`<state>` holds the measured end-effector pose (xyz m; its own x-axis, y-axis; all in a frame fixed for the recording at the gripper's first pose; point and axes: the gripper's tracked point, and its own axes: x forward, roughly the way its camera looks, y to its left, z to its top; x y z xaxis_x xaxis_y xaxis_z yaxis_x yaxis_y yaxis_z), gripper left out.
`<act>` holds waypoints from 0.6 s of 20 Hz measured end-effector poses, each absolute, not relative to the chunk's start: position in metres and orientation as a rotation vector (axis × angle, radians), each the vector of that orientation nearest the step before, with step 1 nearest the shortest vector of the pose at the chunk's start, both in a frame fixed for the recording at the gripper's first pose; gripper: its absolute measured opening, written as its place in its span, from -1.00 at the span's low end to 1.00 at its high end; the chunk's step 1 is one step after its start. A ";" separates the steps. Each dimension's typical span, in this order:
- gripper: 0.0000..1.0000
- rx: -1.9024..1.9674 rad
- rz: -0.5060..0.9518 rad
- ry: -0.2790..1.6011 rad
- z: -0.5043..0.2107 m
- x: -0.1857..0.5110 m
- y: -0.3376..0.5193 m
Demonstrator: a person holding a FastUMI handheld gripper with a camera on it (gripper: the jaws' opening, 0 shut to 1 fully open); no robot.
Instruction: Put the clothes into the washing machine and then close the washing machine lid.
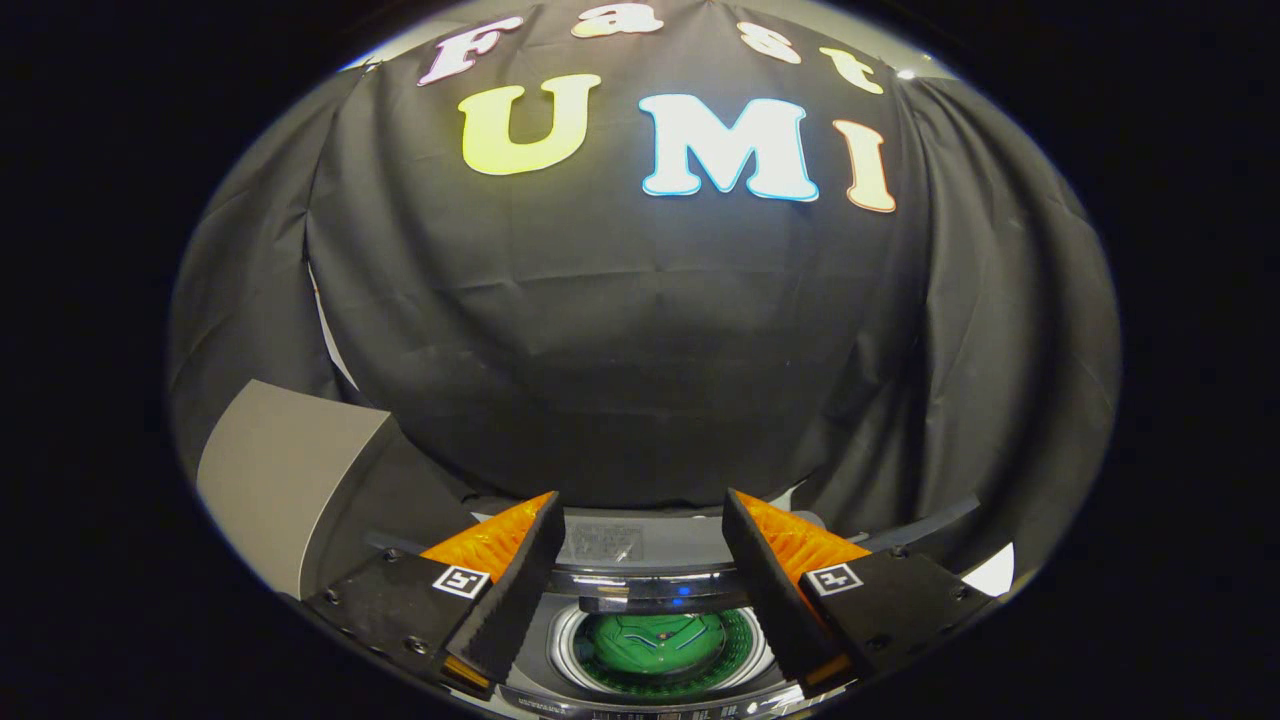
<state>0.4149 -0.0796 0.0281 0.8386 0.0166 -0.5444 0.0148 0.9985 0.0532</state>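
My gripper [640,545] is open, its two fingers spread wide with nothing between them. Below and between the fingers lies the top-loading washing machine [600,665], seen from above. Its round drum opening [655,645] shows green inside, with a perforated ring around it; I cannot tell whether the green is cloth or the drum's base. Beyond the opening, just ahead of the fingertips, is the machine's rear panel [620,545], with what looks like the raised lid edge [650,590] in front of it. No clothes lie outside the machine here.
A grey boxy surface [285,470] stands to the left of the left finger, beside the machine. The black booth wall [640,350] hangs close behind the machine. A dark strip [930,520] runs off to the right of the right finger.
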 end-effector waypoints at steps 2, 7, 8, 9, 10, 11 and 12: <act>0.98 0.053 0.002 0.564 0.027 0.417 -0.079; 0.97 0.058 0.001 0.519 0.029 0.419 -0.079; 0.97 0.063 -0.001 0.523 0.030 0.418 -0.079; 0.97 0.067 -0.001 0.529 0.029 0.418 -0.079; 0.97 0.069 0.000 0.532 0.028 0.418 -0.078; 0.97 0.072 -0.002 0.522 0.027 0.418 -0.079; 0.97 0.078 -0.006 0.510 0.030 0.419 -0.079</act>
